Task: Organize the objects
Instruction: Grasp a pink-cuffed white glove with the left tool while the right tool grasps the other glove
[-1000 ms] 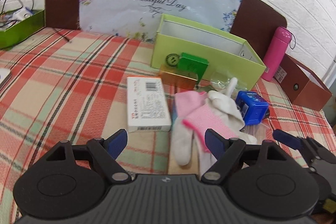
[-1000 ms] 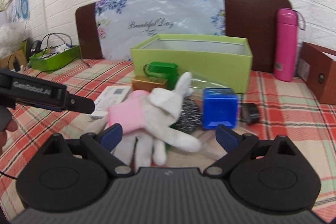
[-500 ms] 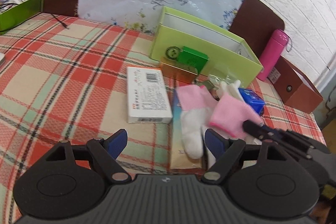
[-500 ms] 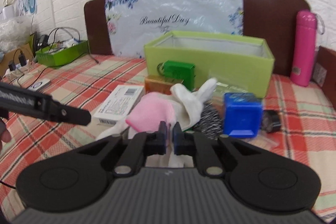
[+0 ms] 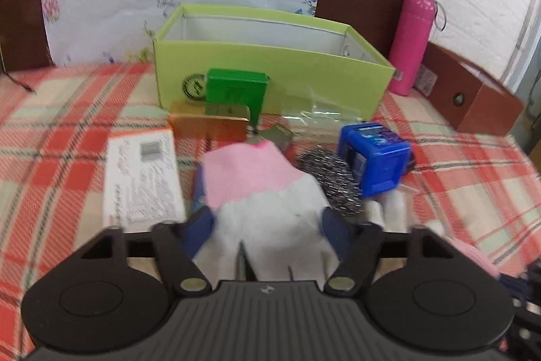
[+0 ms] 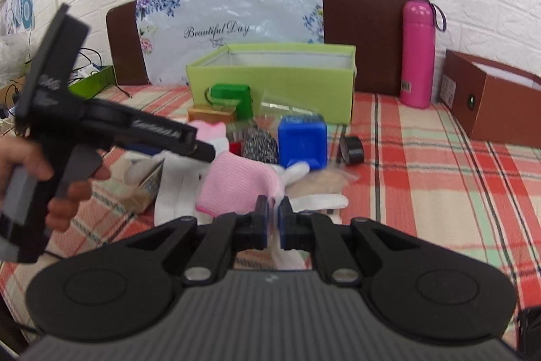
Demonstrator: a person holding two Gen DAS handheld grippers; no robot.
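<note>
- white carton: flat on the plaid cloth at far left of the left-wrist view, label side up. Print blurred, unreadable.
- left gripper: jaws have just been closing around the left glove, which fills the gap between them, white fingers toward the camera, pink cuff away. Cloth reaches both blue pads, so I read it as gripped. Motion blur makes pad contact hard to confirm.
- gold box and green box: stacked against the front wall of the lime bin. Judging by the task, the bin is the drop target; its floor is hidden behind the front wall.
- steel scourer and blue cube: touching each other, just right of the left glove. Clear plastic behind them is barely readable.
- right gripper: fingers pinched together on the right glove, holding a thin bit of cloth at the cuff edge. One glove per gripper, probably to pull the pair apart or pair them up.
- pink flask and brown box: far right, well apart from the pile. Brown box cut off by the frame edge.
- black roll: beside the cube, identity unclear.
</note>
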